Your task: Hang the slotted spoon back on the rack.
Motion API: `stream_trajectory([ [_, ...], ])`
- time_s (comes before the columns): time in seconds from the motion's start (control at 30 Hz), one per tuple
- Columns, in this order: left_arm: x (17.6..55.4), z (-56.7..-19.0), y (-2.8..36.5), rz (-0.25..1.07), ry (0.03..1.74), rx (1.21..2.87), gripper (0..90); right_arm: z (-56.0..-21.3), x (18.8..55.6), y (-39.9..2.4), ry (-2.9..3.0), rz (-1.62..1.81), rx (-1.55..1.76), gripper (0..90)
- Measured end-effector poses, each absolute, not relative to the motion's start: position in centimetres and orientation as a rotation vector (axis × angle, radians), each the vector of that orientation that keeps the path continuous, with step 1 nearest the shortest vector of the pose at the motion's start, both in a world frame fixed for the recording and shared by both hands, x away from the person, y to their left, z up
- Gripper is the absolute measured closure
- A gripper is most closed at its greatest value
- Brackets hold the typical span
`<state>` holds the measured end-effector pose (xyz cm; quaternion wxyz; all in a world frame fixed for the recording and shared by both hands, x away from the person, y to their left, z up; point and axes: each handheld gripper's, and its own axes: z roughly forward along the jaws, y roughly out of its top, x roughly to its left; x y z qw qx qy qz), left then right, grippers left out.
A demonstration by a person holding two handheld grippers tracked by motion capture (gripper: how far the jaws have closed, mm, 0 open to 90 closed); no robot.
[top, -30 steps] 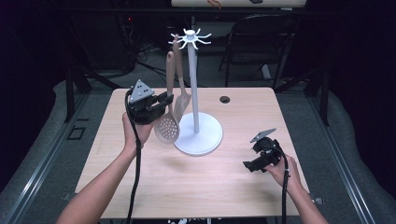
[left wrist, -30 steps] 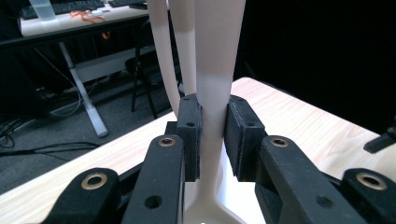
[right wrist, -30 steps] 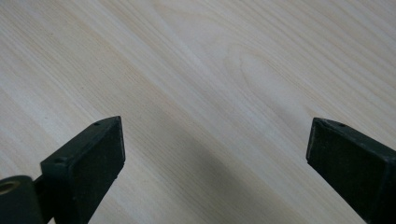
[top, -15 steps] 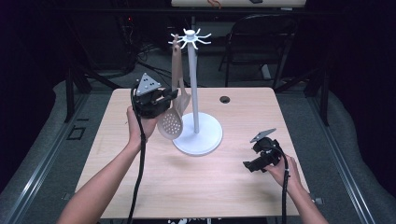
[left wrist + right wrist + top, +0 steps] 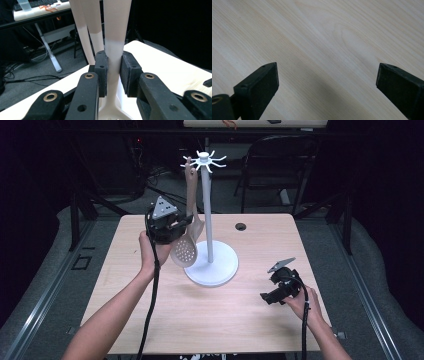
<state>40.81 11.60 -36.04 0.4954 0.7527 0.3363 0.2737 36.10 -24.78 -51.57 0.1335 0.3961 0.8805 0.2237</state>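
A beige slotted spoon (image 5: 184,252) hangs upright beside the white utensil stand (image 5: 212,270). Its handle top reaches the hooks (image 5: 204,160) at the head of the pole. My left gripper (image 5: 187,222) is shut on the spoon's handle from the left, well above the table. In the left gripper view the pads of my left gripper (image 5: 114,62) press both sides of the pale spoon handle (image 5: 115,37), and two more pale shafts (image 5: 86,30) rise just behind it. My right gripper (image 5: 267,297) rests low over the table at the right, and in its own view my right gripper (image 5: 327,80) is open with bare wood between its pads.
The wooden table (image 5: 150,320) has a small black grommet (image 5: 241,226) near its back edge. A dark chair (image 5: 280,165) stands behind the table. Cables trail from both grippers towards the front edge.
My left gripper has lifted the spoon slightly and carried it a little towards the pole, bringing the handle top up to the hooks. My right gripper has stayed in place.
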Motion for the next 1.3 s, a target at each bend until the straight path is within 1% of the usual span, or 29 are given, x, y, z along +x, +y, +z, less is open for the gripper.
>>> stream_trajectory([
  [0.23, 41.6, -36.3, 11.1, 0.648, 0.816, 1.823, 77.1, -51.7, 36.0, -24.7, 2.536, 0.687, 1.165, 3.9],
  [0.27, 41.6, -36.4, 11.0, 0.65, 0.814, 1.823, 77.1, -51.5, 36.0, -24.7, 2.552, 0.641, 1.15, 3.8],
  [0.37, 42.0, -36.4, 10.9, 0.649, 0.806, 1.827, 76.8, -51.5, 36.1, -24.8, 2.551, 0.64, 1.148, 3.9],
  [0.5, 42.1, -36.6, 10.8, 0.644, 0.781, 1.829, 75.1, -51.5, 36.1, -24.8, 2.555, 0.637, 1.148, 3.9],
  [0.57, 42.1, -36.7, 10.7, 0.644, 0.783, 1.832, 68.2, -51.5, 36.1, -24.8, 2.553, 0.64, 1.149, 3.9],
  [0.63, 42.0, -37.0, 10.6, 0.646, 0.767, 1.838, 66.2, -51.5, 36.0, -24.7, 2.55, 0.641, 1.15, 3.9],
  [0.9, 41.4, -38.1, 10.7, 0.673, 0.796, 1.836, 41.8, -51.5, 36.0, -24.7, 2.551, 0.646, 1.155, 3.9],
  [1.2, 40.1, -39.7, 12.9, 0.67, 0.848, 1.843, 23.7, -51.5, 36.0, -24.7, 2.55, 0.649, 1.157, 3.8],
  [1.3, 39.5, -40.3, 13.9, 0.659, 0.871, 1.855, 19.6, -51.5, 36.0, -24.7, 2.551, 0.648, 1.155, 3.8],
])
